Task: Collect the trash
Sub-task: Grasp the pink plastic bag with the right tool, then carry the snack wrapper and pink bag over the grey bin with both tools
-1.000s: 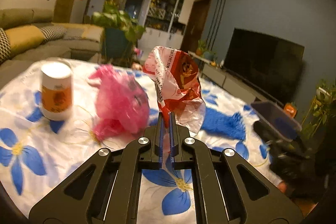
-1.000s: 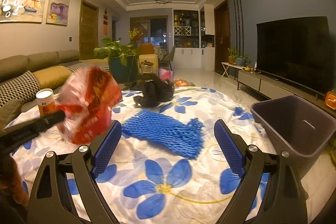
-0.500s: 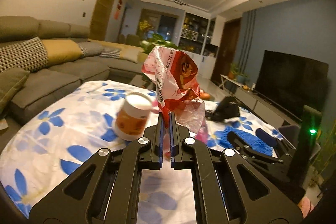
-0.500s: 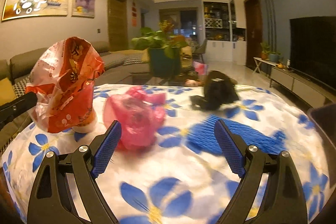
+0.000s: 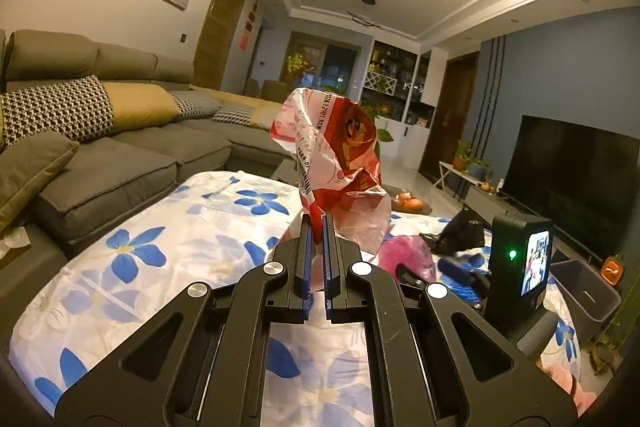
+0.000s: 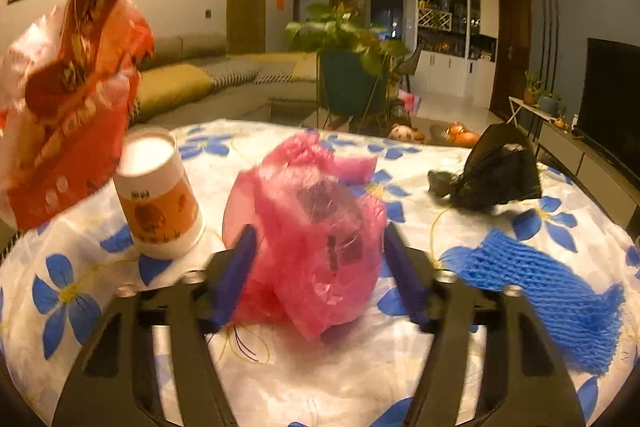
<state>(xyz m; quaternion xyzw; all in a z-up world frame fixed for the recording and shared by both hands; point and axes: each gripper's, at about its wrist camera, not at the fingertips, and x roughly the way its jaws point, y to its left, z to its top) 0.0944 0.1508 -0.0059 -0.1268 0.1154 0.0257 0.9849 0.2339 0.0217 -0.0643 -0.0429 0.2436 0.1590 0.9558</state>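
Observation:
My left gripper [image 5: 316, 223] is shut on a crumpled red and white snack bag [image 5: 340, 155], held above the flowered table; the bag also shows at the left of the right wrist view [image 6: 68, 99]. My right gripper [image 6: 320, 247] is open, its fingers on either side of a crumpled pink plastic bag [image 6: 316, 231] that lies on the table. The pink bag also shows in the left wrist view [image 5: 408, 259]. A grey trash bin [image 5: 588, 291] stands off the table's right edge.
A white and orange paper cup [image 6: 160, 195] stands left of the pink bag. A blue foam net [image 6: 540, 295] lies right of it, a black bag [image 6: 500, 175] farther back. A sofa [image 5: 100, 147] lies left, a TV [image 5: 576, 167] right.
My right gripper has swung left from the blue net and closed in on the pink bag, fingers narrowing around it. My left gripper has lifted and turned left with the snack bag.

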